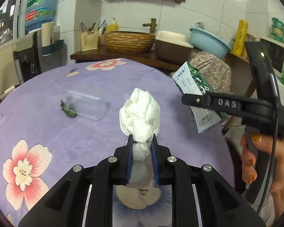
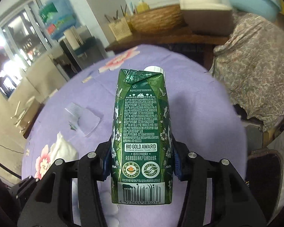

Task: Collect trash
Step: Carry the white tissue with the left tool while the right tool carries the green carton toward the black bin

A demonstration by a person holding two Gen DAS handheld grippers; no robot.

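Left wrist view: the left gripper [image 1: 142,141] clamps a crumpled white tissue wad [image 1: 140,111] above the round purple flowered tablecloth [image 1: 47,87]. Right gripper [image 2: 142,162] squeezes a green milk carton [image 2: 141,128], also lifted over that cloth; a clear plastic box [image 1: 87,102] lies on it.

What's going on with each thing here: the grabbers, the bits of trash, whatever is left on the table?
Left gripper: shut on the tissue.
Tissue: crumpled, lifted off the table.
Right gripper: shut on the carton.
Carton: green, cap on, held up.
Plastic bag: clear, lying on the tablecloth, something green inside.
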